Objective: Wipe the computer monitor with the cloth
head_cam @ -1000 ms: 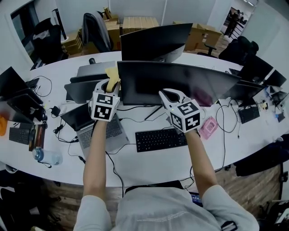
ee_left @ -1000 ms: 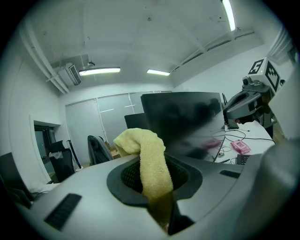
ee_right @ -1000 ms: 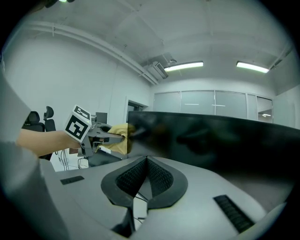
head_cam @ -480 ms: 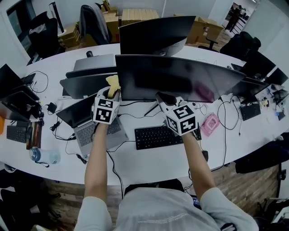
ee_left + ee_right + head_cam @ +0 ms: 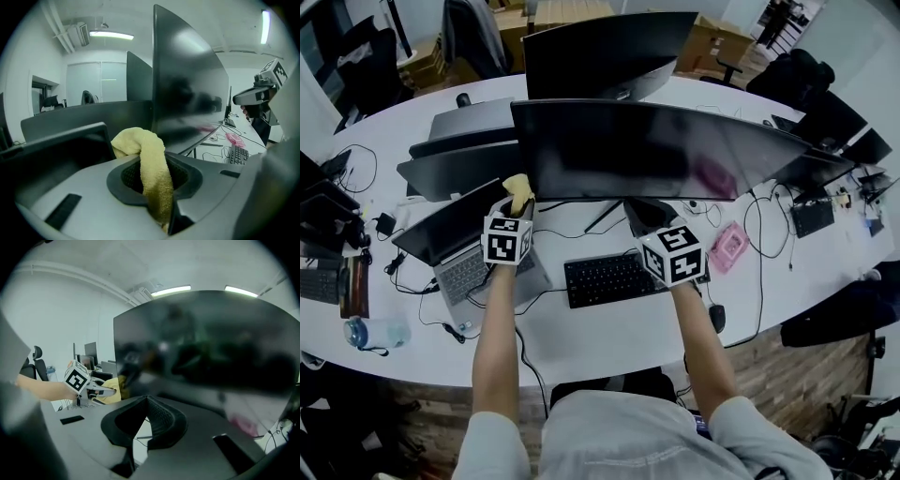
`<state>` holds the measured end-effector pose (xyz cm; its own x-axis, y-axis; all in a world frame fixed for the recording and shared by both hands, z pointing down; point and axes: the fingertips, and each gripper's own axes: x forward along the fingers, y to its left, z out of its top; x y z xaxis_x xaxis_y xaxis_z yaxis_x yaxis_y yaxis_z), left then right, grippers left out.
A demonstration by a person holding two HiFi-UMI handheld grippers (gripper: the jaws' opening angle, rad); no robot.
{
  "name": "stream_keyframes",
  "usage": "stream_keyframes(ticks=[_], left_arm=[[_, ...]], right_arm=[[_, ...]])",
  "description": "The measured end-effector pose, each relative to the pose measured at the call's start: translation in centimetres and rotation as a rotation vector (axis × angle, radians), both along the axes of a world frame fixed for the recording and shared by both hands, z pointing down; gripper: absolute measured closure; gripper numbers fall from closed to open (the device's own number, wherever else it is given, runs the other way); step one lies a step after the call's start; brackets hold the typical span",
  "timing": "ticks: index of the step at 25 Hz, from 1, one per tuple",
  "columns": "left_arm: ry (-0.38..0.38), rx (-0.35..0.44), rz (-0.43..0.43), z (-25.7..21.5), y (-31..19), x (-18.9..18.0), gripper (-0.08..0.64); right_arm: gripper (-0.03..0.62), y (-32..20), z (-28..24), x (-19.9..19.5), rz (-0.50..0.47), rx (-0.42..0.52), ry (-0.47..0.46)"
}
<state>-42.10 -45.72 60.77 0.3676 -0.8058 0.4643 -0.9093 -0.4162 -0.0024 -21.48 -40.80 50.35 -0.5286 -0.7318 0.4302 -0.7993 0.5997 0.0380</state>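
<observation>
The wide curved monitor (image 5: pixel 656 150) stands mid-desk, its screen dark. My left gripper (image 5: pixel 514 202) is shut on a yellow cloth (image 5: pixel 517 186) at the monitor's lower left corner. In the left gripper view the cloth (image 5: pixel 149 161) hangs between the jaws of the left gripper (image 5: pixel 157 187), and the monitor (image 5: pixel 187 93) is seen edge-on just to the right. My right gripper (image 5: pixel 642 214) is shut and holds nothing, just below the screen's bottom edge. In the right gripper view the right gripper (image 5: pixel 147 420) faces the monitor (image 5: pixel 211 348) close up, with the cloth (image 5: pixel 112 392) far left.
A black keyboard (image 5: pixel 614 277) lies under the right gripper, with a mouse (image 5: pixel 716 319) to its right. An open laptop (image 5: pixel 459 244) sits under the left arm. A second monitor (image 5: pixel 609 52) stands behind. A pink object (image 5: pixel 728 246), cables and a water bottle (image 5: pixel 373 331) are on the desk.
The left gripper and cloth have slid down the monitor's left edge to its lower corner. The right gripper stayed under the screen's bottom edge. The head view has shifted.
</observation>
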Motion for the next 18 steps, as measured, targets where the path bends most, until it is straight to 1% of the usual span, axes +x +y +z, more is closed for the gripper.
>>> stream_keyframes(ticks=[5, 7, 9, 13, 16, 18], left_arm=[[0.033, -0.073, -0.021, 3.7, 0.1, -0.1, 0.474], [0.059, -0.106, -0.031, 5.1, 0.2, 0.0, 0.474], [0.067, -0.135, -0.03, 6.4, 0.4, 0.1, 0.474], [0.063, -0.132, -0.011, 7.7, 0.1, 1.0, 0.474], [0.081, -0.13, -0.015, 8.5, 0.1, 1.6, 0.474], [0.072, -0.125, -0.019, 8.9, 0.2, 1.8, 0.472]], right_arm=[[0.565, 0.1, 1.6, 0.6, -0.013, -0.009, 0.031], [0.565, 0.2, 2.2, 0.9, -0.01, -0.014, 0.035], [0.565, 0.5, 2.8, 1.2, -0.005, -0.021, 0.035], [0.565, 0.8, 3.9, 2.2, 0.017, -0.025, 0.048], [0.565, 1.5, 4.6, 2.9, 0.036, -0.029, 0.054], [0.565, 2.1, 5.1, 3.6, 0.051, -0.03, 0.05]])
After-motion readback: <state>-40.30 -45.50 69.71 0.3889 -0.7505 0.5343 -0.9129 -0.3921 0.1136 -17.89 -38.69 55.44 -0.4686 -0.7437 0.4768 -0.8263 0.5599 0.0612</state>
